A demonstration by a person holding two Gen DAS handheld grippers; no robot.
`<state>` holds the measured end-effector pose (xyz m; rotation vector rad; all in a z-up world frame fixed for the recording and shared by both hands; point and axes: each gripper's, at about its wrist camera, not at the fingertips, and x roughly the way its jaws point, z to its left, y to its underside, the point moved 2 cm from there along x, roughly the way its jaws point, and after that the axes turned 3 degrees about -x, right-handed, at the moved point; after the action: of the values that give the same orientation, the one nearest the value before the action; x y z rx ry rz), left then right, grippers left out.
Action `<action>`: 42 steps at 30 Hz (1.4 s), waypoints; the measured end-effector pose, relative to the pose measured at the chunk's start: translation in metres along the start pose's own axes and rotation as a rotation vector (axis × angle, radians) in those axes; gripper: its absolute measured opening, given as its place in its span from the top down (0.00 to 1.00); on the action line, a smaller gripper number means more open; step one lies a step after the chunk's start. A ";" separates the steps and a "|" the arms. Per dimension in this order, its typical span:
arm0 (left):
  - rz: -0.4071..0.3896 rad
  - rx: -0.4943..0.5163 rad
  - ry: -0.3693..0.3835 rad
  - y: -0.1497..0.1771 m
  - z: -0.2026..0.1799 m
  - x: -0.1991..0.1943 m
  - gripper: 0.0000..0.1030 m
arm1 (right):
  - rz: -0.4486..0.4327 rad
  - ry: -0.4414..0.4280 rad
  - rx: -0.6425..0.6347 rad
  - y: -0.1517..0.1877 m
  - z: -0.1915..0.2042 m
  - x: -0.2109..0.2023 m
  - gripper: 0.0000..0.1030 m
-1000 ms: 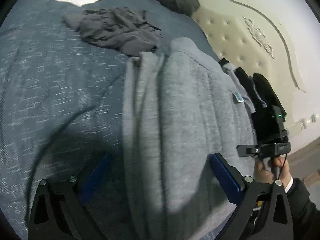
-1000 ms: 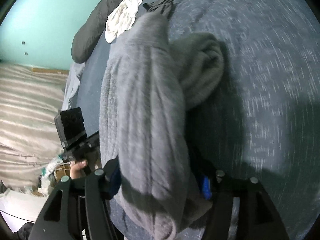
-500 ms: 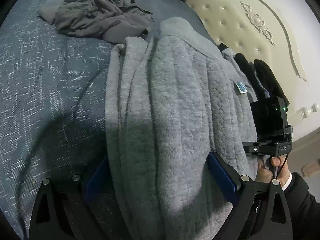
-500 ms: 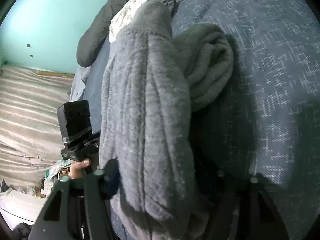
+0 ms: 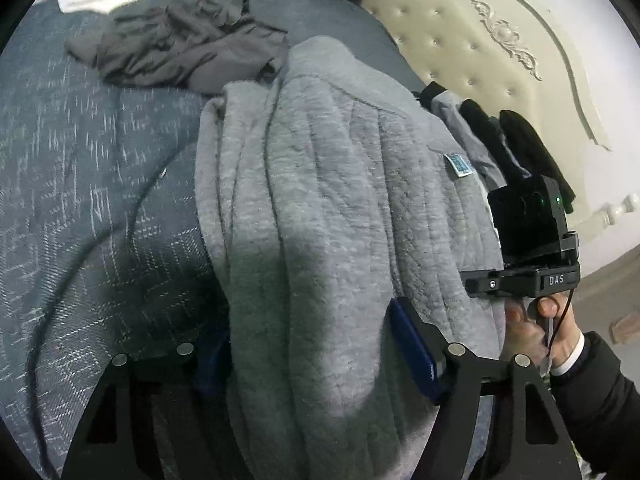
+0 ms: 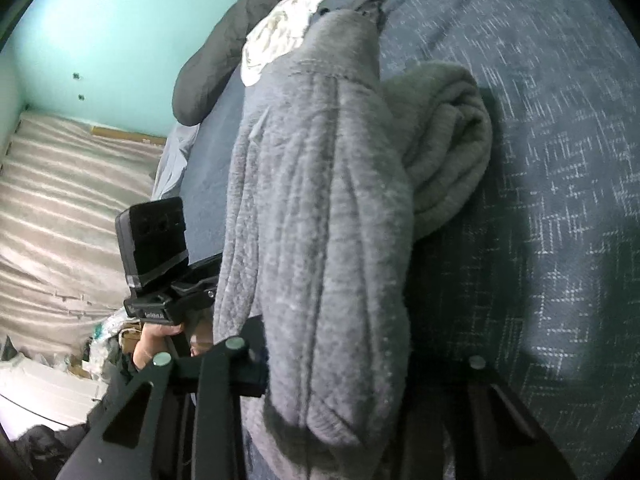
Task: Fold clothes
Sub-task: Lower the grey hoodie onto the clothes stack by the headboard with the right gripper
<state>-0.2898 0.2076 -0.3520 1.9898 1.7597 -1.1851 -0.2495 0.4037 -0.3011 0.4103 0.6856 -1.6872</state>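
between my left fingers point(image 5: 316, 364) hangs the grey fleece garment point(image 5: 340, 216), bunched thick, both pads pinching its folds. my right fingers point(image 6: 360, 364) clamp the same garment's other end, its bulk draped ahead of them over the blue bedspread point(image 6: 560, 200). it feels soft, floppy, fairly heavy and not slippery; i judge the stitched hem edges are the best hold, since loose middle layers would sag.

Open blue woven bedspread point(image 5: 88, 184) lies left of the bunched grey fleece garment point(image 5: 340, 220) — crumpled dark grey clothing point(image 5: 180, 52) and a cream tufted headboard point(image 5: 472, 60) hem in the far side.
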 end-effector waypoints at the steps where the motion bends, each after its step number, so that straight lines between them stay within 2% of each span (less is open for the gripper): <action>1: 0.006 -0.007 0.007 0.000 0.002 0.002 0.23 | 0.002 0.001 0.018 -0.001 -0.004 0.001 0.61; 2: 0.012 -0.010 0.015 -0.001 0.005 0.004 0.22 | 0.005 0.002 0.037 -0.003 -0.009 0.001 0.56; 3: 0.017 -0.014 0.023 -0.001 0.008 0.006 0.20 | 0.006 0.009 0.051 -0.001 -0.012 -0.001 0.45; 4: 0.021 -0.015 0.026 -0.002 0.009 0.008 0.20 | 0.006 0.020 0.062 0.003 -0.014 -0.007 0.42; 7: 0.028 -0.009 0.034 -0.004 0.010 0.011 0.20 | -0.002 0.012 0.067 0.006 -0.016 -0.004 0.42; 9: 0.032 -0.010 0.035 -0.006 0.010 0.011 0.21 | -0.014 0.001 0.051 0.006 -0.011 -0.003 0.55; 15: 0.010 0.018 0.024 -0.008 -0.010 0.006 0.35 | -0.043 0.007 0.006 0.006 0.005 -0.011 0.66; 19: -0.004 0.036 0.014 -0.010 -0.024 -0.004 0.41 | -0.072 0.003 -0.014 0.008 0.016 -0.022 0.68; 29: -0.057 0.070 0.037 -0.026 -0.083 -0.024 0.42 | -0.135 0.001 -0.083 0.005 0.053 -0.077 0.68; 33: -0.081 0.100 0.041 -0.036 -0.115 -0.034 0.42 | -0.158 0.004 -0.116 0.003 0.070 -0.107 0.68; 36: -0.096 0.124 0.036 -0.042 -0.141 -0.040 0.42 | -0.177 0.013 -0.143 0.012 0.066 -0.149 0.68; 39: -0.114 0.153 0.026 -0.048 -0.170 -0.045 0.42 | -0.193 0.027 -0.168 0.009 0.094 -0.153 0.68; 42: -0.129 0.174 0.022 -0.055 -0.200 -0.047 0.42 | -0.211 0.034 -0.188 0.011 0.102 -0.178 0.68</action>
<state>-0.2552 0.3162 -0.1727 2.0159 1.8788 -1.4067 -0.1885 0.4727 -0.1173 0.2400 0.9308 -1.7970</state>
